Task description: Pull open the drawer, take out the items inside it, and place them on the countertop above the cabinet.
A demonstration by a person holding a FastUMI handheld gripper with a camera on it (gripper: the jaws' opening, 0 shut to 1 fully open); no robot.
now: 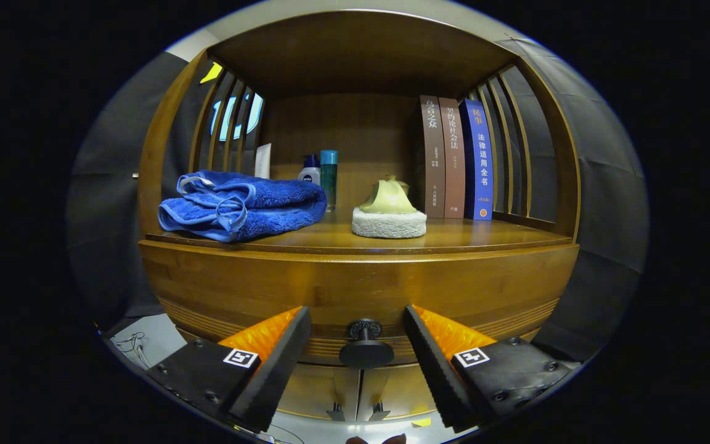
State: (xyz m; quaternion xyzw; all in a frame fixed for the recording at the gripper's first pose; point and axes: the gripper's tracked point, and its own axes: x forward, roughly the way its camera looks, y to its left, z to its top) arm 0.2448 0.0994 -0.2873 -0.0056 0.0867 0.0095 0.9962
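A wooden cabinet (355, 283) with slatted side panels (225, 117) and a shelf roof (355, 52) stands against black cloth walls (607, 185) on a pale floor (158, 336).

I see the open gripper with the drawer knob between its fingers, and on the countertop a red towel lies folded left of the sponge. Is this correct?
Not quite: the gripper view shows the towel is blue, not red. The rest holds: the gripper is open with the drawer knob between its fingers, and the towel lies folded on the countertop left of the sponge.
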